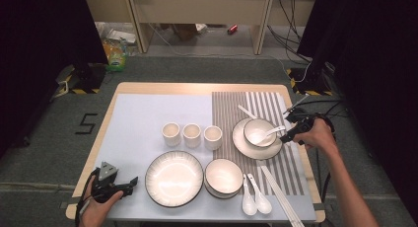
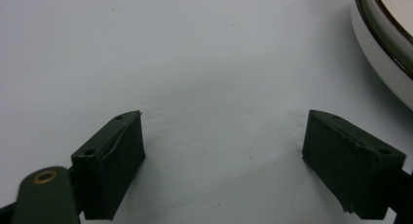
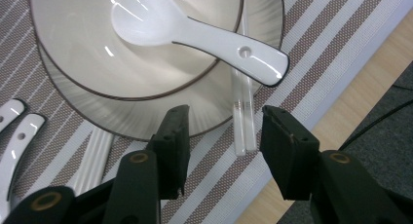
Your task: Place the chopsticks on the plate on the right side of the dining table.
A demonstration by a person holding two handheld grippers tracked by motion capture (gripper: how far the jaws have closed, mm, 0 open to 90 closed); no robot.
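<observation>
**Spoon resting in bowl**

The right tongs [image 3: 221,136] hang parted and empty above the striped mat, likely having set the spoon [image 3: 195,34] down; glossy, white, dark-edged, it lies in the bowl [image 3: 87,63], handle over the rim; the left tongs [image 2: 224,156] sit released over the surface [image 2: 195,53].

The spoon [image 3: 195,34] and bowl [image 3: 87,63] look like glossy glazed ceramic with dark rims, lying on a coarse woven striped cloth mat [image 3: 311,63] over a smooth pale wooden desk [image 3: 360,107], beside the right claw [image 3: 224,136] of matt black plastic with brass-coloured screws.
</observation>
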